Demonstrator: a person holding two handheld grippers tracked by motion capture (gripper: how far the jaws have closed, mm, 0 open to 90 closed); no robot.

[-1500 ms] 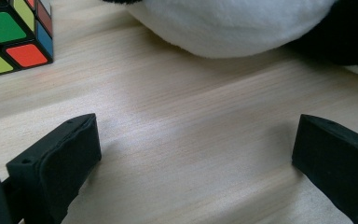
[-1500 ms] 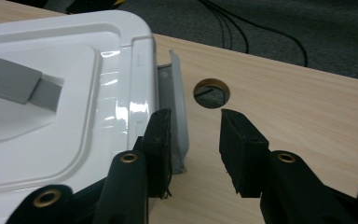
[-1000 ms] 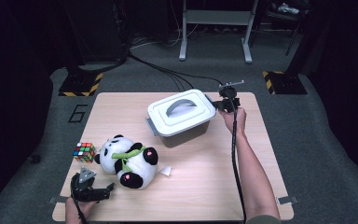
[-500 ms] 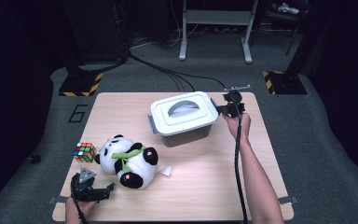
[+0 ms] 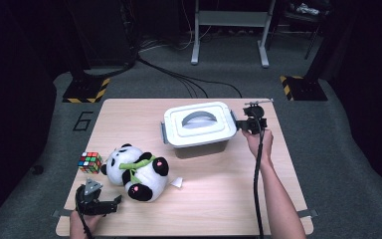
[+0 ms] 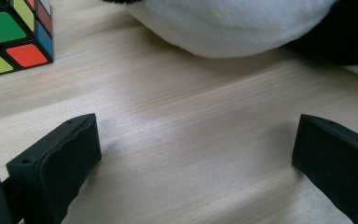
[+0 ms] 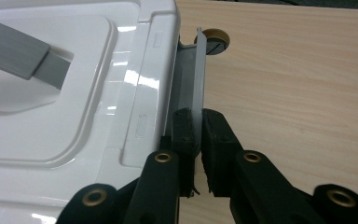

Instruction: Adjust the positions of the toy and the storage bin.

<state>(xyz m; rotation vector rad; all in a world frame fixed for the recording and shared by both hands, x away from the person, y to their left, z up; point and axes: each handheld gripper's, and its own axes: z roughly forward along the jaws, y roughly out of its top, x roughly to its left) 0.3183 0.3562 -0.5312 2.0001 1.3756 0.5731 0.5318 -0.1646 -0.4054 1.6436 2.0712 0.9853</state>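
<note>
A white lidded box (image 5: 197, 124) with a grey handle (image 7: 18, 53) stands at the back middle of the wooden table (image 5: 219, 189). My right gripper (image 7: 199, 123) is at the box's right end, shut on the thin grey latch (image 7: 199, 70) that stands out from the lid's edge. In the high view the right gripper (image 5: 243, 124) touches that end of the box. My left gripper (image 6: 196, 135) rests open on the table at the front left, nothing between its jaws. Just beyond it lie a plush panda (image 6: 233, 23) and a colour cube (image 6: 9, 37).
The panda (image 5: 134, 172) lies left of centre with the cube (image 5: 90, 162) at its left. A small white tag (image 5: 176, 182) pokes out by the panda. A round cable hole (image 7: 216, 39) sits in the tabletop behind the latch. Bare wood stretches right of the box.
The right hand and gripper have shifted a little toward the near side along the box's right end. The left gripper, panda and cube have stayed put.
</note>
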